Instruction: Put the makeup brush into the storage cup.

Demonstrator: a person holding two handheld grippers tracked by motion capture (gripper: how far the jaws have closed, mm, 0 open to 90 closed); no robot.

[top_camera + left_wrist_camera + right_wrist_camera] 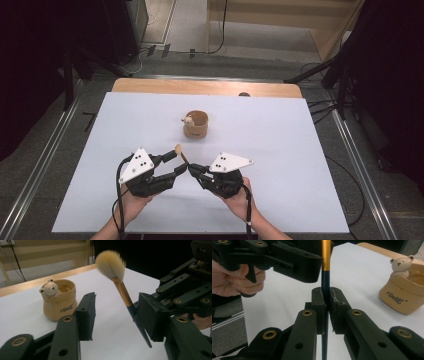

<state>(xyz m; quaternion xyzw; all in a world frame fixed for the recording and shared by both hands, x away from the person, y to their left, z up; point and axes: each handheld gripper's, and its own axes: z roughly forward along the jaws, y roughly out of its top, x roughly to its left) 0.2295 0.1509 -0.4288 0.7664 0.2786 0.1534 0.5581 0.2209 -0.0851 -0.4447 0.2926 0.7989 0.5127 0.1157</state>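
Note:
A makeup brush (181,155) with a pale bristle head, a golden shaft and a dark handle stands tilted above the white table near its front. My right gripper (326,296) is shut on the dark handle (325,282). My left gripper (116,315) is open; the brush (122,291) passes between its jaws, close to the right pad (151,315). In the high view the left gripper (178,162) and the right gripper (191,168) meet tip to tip. A tan ceramic cup with a small bear on its rim (195,125) stands upright mid-table, beyond both grippers.
A white sheet (280,150) covers the table, with a wooden strip (205,87) bare at the far edge. Dark stands and cables (345,100) line the floor on both sides. A hand (234,280) holds the left gripper.

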